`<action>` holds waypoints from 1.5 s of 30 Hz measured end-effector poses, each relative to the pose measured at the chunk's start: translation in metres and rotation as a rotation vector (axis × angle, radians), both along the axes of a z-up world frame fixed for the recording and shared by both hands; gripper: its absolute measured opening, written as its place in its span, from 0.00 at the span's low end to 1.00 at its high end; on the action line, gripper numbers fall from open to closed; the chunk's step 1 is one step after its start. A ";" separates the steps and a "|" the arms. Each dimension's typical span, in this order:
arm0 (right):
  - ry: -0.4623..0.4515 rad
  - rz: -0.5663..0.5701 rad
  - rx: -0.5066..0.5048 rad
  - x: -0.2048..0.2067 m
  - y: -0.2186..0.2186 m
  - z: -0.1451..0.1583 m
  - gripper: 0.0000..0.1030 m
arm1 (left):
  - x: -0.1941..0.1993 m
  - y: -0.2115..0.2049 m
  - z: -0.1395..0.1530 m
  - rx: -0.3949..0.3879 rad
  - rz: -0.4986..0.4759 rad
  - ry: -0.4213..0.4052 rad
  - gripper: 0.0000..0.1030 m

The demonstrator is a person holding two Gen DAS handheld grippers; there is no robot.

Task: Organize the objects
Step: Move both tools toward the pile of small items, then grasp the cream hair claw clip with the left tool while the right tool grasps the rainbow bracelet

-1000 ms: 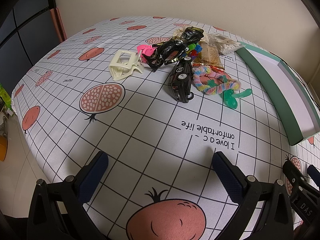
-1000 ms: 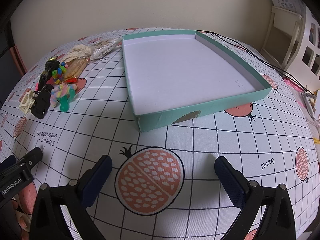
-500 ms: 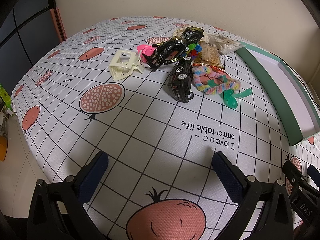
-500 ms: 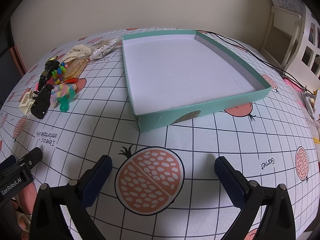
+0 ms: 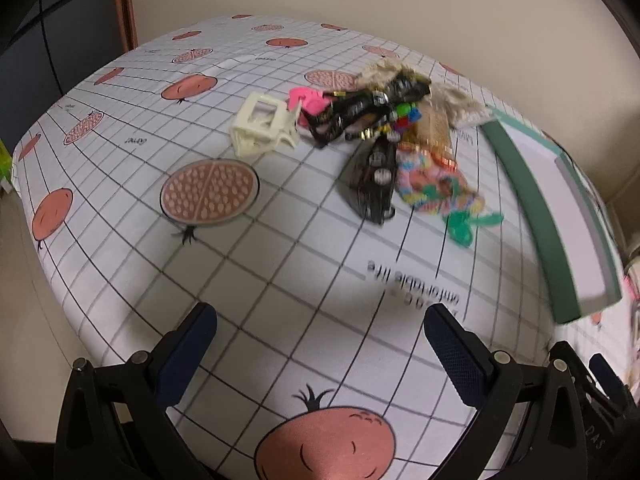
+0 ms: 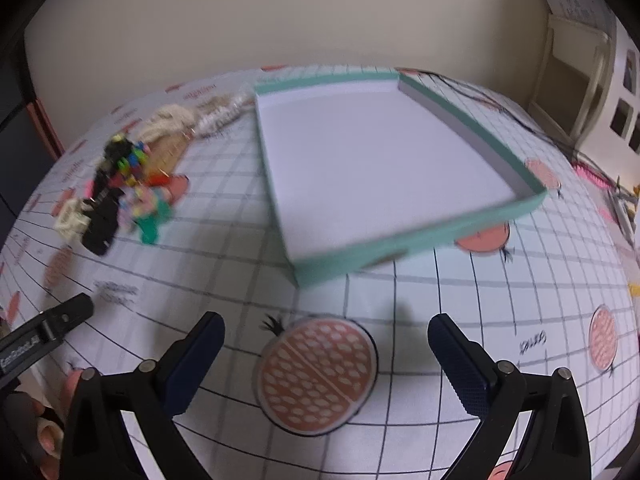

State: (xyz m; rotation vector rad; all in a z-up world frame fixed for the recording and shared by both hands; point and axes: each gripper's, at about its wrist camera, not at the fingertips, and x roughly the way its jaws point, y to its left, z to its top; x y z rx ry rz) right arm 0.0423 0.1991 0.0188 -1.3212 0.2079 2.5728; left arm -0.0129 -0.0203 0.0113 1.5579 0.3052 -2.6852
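Fruit-print tablecloth (image 5: 280,248) has a jumbled pile of toys (image 5: 384,148) beside a bare green tray (image 6: 432,240), both claws (image 5: 320,344) (image 6: 326,344) spread wide, gripping nothing.

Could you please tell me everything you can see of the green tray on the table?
The green tray is a shallow rectangular box, seemingly cardboard, with teal-green outer walls and a plain white inside. It lies flat and open on the pomegranate-print tablecloth with nothing in it. The pile of small objects sits apart on the cloth beside it. Neither gripper touches it. The image is motion-blurred.

Clutter pile (image 6: 120,184) left of tray (image 6: 420,240) — both on table (image 6: 500,320).
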 end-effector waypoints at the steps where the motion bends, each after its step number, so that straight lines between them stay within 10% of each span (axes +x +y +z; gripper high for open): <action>1: 0.013 0.012 0.003 -0.002 -0.002 0.007 1.00 | -0.003 -0.001 0.007 -0.001 0.004 0.006 1.00; 19: 0.080 0.200 0.031 -0.079 -0.045 0.115 0.92 | -0.075 -0.027 0.095 0.006 -0.005 0.038 1.00; 45: -0.163 0.322 -0.128 -0.161 -0.083 0.019 0.42 | -0.131 -0.081 0.029 0.074 0.158 -0.111 0.88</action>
